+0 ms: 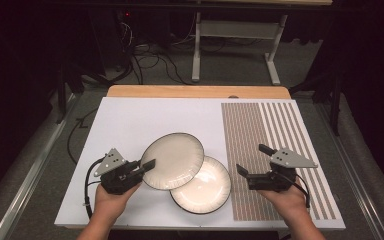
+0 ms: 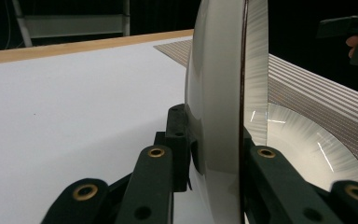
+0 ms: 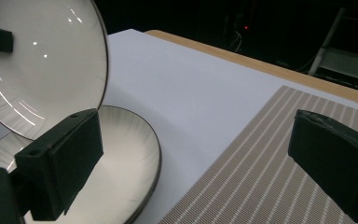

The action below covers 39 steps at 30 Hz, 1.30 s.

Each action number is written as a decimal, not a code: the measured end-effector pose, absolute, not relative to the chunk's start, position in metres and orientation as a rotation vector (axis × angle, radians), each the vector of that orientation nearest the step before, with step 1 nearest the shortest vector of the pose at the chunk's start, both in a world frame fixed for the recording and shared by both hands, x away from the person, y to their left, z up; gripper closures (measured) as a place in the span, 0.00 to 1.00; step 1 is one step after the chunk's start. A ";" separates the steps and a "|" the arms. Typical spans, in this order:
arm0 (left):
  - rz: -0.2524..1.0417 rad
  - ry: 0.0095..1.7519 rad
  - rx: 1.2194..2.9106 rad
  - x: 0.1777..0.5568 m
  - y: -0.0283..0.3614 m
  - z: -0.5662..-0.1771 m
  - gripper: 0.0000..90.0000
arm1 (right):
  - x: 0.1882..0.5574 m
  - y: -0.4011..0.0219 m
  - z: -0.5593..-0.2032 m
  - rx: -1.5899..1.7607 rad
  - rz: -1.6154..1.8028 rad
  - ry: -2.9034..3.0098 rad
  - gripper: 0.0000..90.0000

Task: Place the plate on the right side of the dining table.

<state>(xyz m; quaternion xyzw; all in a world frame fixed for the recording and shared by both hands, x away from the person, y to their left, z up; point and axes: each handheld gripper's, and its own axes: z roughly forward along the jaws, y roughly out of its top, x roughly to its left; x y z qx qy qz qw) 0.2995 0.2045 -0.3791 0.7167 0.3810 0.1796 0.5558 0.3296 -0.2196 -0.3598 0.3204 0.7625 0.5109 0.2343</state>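
My left tool (image 1: 149,164) clamps the round cream dark-rimmed plate (image 1: 172,160) by its rim. I'd keep it tilted (overlapping the second cream plate (image 1: 206,188)). My right tool (image 1: 252,160) gapes empty.

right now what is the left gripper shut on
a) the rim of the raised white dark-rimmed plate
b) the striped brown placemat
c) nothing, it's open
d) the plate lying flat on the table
a: the left gripper is clamped on the rim of the raised white dark-rimmed plate, which tilts above the second white plate lying flat; in the left gripper view its jaws press both sides of that rim.
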 end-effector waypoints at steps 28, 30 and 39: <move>0.439 0.878 1.709 0.299 0.204 -0.379 0.86 | 0.360 -0.124 -0.377 0.827 1.472 2.287 0.34; 0.438 0.876 1.710 0.299 0.204 -0.379 0.86 | 0.364 -0.116 -0.381 0.852 1.483 2.298 0.44; 0.430 0.873 1.706 0.300 0.206 -0.380 0.86 | 0.368 -0.109 -0.385 0.888 1.517 2.319 0.72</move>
